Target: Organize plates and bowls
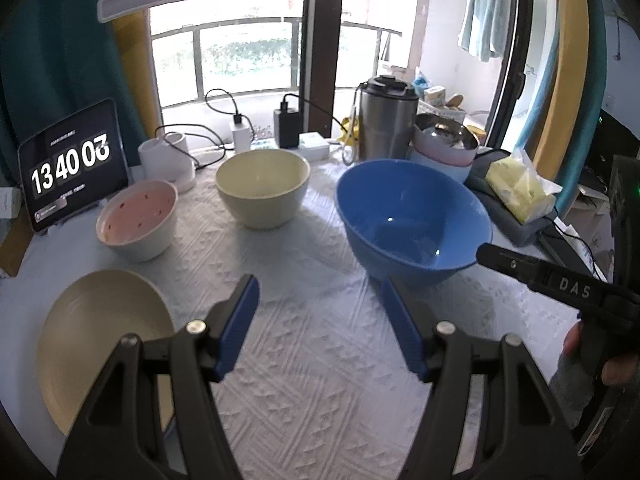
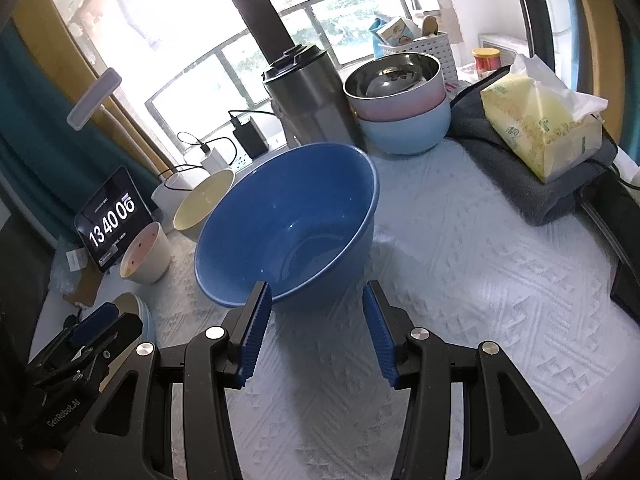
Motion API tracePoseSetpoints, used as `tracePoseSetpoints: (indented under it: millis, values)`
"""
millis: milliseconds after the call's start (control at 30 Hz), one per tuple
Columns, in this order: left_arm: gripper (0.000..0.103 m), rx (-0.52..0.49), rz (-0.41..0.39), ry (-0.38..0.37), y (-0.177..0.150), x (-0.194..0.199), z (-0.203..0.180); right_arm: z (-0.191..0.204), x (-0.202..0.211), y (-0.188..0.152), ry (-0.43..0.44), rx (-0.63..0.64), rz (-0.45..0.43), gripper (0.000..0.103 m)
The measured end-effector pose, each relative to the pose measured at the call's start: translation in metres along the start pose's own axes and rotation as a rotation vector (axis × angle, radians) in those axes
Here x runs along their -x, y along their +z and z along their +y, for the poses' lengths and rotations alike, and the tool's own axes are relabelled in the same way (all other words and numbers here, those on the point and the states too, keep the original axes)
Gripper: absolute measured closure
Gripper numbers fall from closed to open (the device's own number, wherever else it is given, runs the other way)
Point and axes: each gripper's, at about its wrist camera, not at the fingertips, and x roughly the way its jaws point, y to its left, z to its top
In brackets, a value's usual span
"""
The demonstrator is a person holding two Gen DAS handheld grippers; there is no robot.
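My right gripper [image 2: 316, 300] is nearer the big blue bowl [image 2: 288, 220], which sits on the worktop [image 2: 460, 280] just ahead of its half-open, empty jaws; my left gripper [image 1: 320, 296] is open and empty too

Two wrist cameras, each looking forward and down along its own tool at the tabletop [image 1: 320, 360].

The left view sits back from its tool [image 1: 318, 292], facing the window, with the plate [image 1: 104, 344] just left of it and the blue bowl [image 1: 412, 216] ahead to the right. The right view is close behind its tool [image 2: 316, 300], the blue bowl [image 2: 288, 220] right ahead. Both share that bowl, the cream bowl [image 1: 262, 186], the pink bowl [image 1: 138, 220] and the clock [image 1: 72, 164]; each catches the other tool at its edge.
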Motion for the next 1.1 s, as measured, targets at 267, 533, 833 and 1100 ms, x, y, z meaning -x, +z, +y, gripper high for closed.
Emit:
tracePoseSetpoints:
  millis: [267, 533, 833, 1100]
  values:
    - [0.037, -0.009, 0.008, -0.010, 0.008, -0.016, -0.007, -0.007, -0.010, 0.009, -0.001, -0.009, 0.003, 0.053]
    - [0.037, -0.013, 0.024, -0.024, 0.012, -0.034, -0.015, -0.014, -0.024, 0.013, -0.009, -0.007, 0.017, 0.053]
    - [0.037, -0.046, 0.026, -0.050, 0.014, -0.051, -0.027, -0.025, -0.043, 0.012, -0.047, -0.007, 0.050, 0.053]
    - [0.037, -0.072, 0.033, -0.052, 0.017, -0.068, -0.035, -0.032, -0.058, 0.009, -0.071, 0.002, 0.070, 0.053]
